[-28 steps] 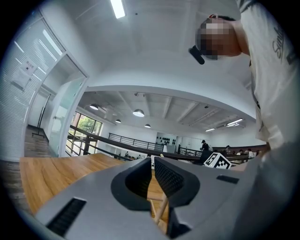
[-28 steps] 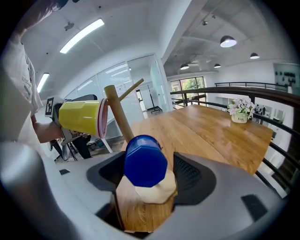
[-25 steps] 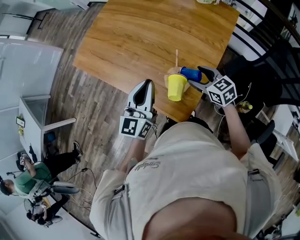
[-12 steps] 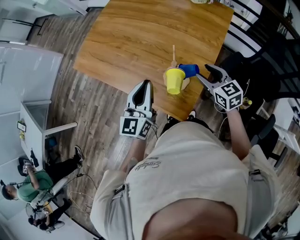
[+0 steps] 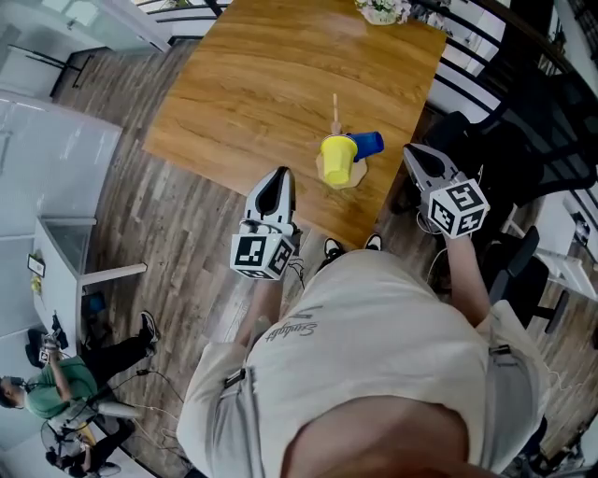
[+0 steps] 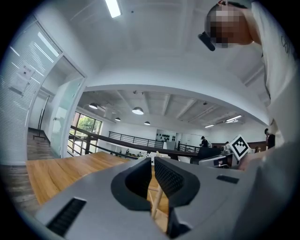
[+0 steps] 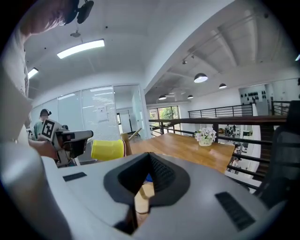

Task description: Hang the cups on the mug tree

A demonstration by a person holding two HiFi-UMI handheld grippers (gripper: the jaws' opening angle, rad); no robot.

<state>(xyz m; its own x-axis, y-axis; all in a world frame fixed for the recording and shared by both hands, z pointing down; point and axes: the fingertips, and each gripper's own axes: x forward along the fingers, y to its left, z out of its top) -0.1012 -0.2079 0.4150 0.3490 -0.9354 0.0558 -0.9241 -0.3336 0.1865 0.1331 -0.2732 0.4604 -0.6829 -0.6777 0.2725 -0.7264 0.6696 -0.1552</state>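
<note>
A wooden mug tree [image 5: 335, 114] stands near the front right corner of the wooden table [image 5: 252, 84]. A yellow cup [image 5: 337, 159] and a blue cup [image 5: 368, 144] hang on it, the blue one on its right side. My right gripper [image 5: 412, 152] is off the table's right edge, a short way from the blue cup; its jaws have just been closing, are shut and hold nothing. My left gripper [image 5: 280, 175] hovers by the table's front edge, left of the yellow cup, shut and empty. The right gripper view shows the yellow cup [image 7: 108, 150] beyond the jaws.
A pot of white flowers [image 5: 378, 9] sits at the table's far edge. Black chairs [image 5: 523, 140] and a railing crowd the right side. A white cabinet [image 5: 65, 252] and a seated person [image 5: 47, 392] are on the floor at lower left.
The right gripper let go of the blue cup, which stays hanging on the tree, then drew back to the right and shut. The left gripper shifted only slightly.
</note>
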